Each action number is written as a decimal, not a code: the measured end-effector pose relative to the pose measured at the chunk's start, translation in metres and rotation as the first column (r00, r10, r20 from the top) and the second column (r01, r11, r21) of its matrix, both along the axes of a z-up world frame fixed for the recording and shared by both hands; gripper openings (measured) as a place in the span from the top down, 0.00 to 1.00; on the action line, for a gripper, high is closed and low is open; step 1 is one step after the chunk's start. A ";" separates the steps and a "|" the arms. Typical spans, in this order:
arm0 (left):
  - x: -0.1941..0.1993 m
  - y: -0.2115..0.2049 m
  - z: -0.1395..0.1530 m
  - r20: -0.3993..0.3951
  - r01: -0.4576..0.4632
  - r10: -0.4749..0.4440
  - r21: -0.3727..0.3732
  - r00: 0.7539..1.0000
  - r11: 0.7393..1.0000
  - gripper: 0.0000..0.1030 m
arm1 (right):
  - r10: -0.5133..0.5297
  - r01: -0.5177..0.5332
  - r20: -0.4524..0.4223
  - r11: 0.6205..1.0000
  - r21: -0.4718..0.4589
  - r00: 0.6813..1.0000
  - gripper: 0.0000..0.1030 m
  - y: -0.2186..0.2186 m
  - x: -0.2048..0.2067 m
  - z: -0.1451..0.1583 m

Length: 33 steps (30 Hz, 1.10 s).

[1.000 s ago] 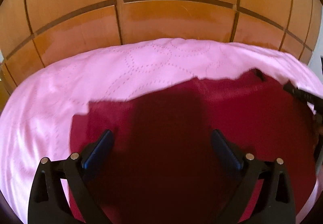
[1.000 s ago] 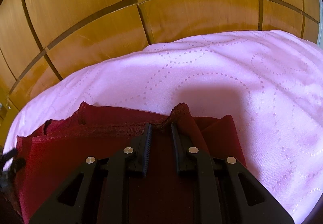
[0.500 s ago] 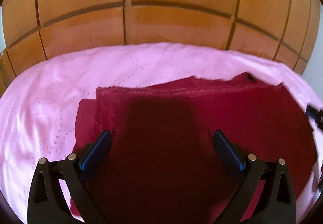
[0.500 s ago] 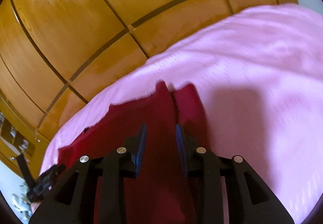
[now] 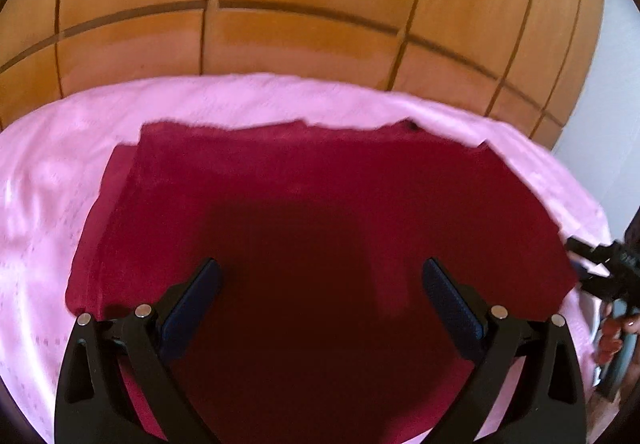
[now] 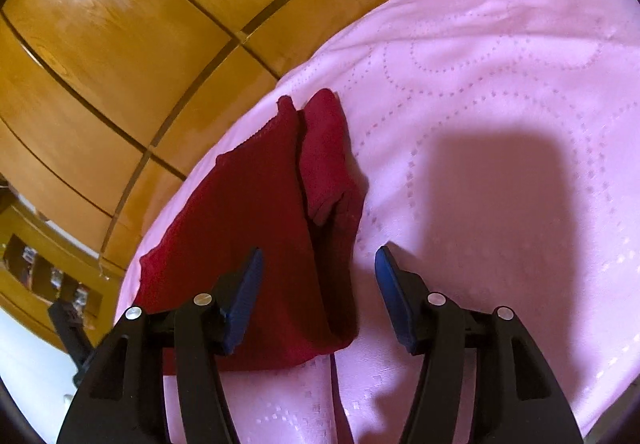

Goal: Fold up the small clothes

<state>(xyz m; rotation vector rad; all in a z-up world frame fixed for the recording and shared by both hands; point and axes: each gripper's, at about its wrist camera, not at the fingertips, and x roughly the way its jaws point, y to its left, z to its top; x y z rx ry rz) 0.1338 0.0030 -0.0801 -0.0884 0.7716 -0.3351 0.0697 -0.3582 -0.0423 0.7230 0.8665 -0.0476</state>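
A dark red knitted garment (image 5: 312,212) lies folded flat on a pink quilted bedspread (image 5: 48,180). My left gripper (image 5: 320,280) hovers over its near part, jaws wide open, nothing between the pads. In the right wrist view the garment (image 6: 256,228) shows its right edge and a folded-in sleeve (image 6: 326,160). My right gripper (image 6: 318,272) stands above that edge with its jaws opening; the cloth edge lies below the gap, free of the pads. At the left wrist view's right rim the right gripper (image 5: 592,268) appears with the hand holding it.
A glossy wooden panelled headboard (image 5: 304,16) rises right behind the bed. The pink bedspread (image 6: 500,92) stretches bare to the right of the garment. A wooden shelf unit (image 6: 44,276) stands at the far left in the right wrist view.
My right gripper has let go of the garment's edge, opened, pulled back and rolled. The garment now lies flat and folded. My left gripper has shifted across it, still open.
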 end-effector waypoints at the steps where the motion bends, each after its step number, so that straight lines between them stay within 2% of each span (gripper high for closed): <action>1: -0.001 0.002 -0.002 -0.003 -0.001 0.001 0.000 1.000 1.000 0.03 | 0.009 -0.009 0.005 1.000 -0.001 1.000 0.45 0.002 0.001 -0.001; 8: -0.008 -0.005 -0.010 0.004 0.009 -0.009 0.068 1.000 0.998 0.03 | 0.056 -0.056 0.011 0.998 0.013 0.998 0.45 0.003 0.015 -0.007; 15: -0.006 0.000 -0.011 -0.002 0.012 -0.012 0.053 1.000 0.999 0.03 | 0.067 -0.068 0.029 0.997 0.043 0.997 0.45 -0.006 0.031 -0.014; 17: -0.006 0.001 -0.011 -0.002 0.013 -0.013 0.049 1.000 0.999 0.03 | 0.051 -0.052 0.031 0.998 0.046 0.998 0.48 -0.009 0.032 -0.014; 21: -0.008 0.001 -0.011 0.000 0.014 -0.014 0.045 1.000 0.999 0.03 | -0.012 0.010 0.046 0.999 0.050 0.999 0.48 -0.023 0.029 -0.013; 24: -0.009 0.000 -0.012 0.002 0.014 -0.014 0.048 1.000 0.999 0.03 | -0.009 0.007 0.046 0.999 0.051 0.999 0.48 -0.028 0.033 -0.014; 29: -0.009 0.000 -0.011 -0.001 0.012 -0.012 0.044 1.000 0.999 0.03 | 0.117 -0.119 0.028 0.990 0.070 0.993 0.49 -0.022 0.049 -0.018; 32: -0.012 0.001 -0.006 0.002 -0.021 0.021 0.077 1.000 0.997 0.03 | 0.194 -0.196 0.022 0.974 0.111 0.981 0.59 -0.022 0.044 -0.019; 33: -0.014 0.002 -0.004 0.009 -0.026 0.026 0.092 1.000 0.995 0.03 | 0.213 -0.214 0.025 0.969 0.121 0.977 0.59 -0.023 0.040 -0.019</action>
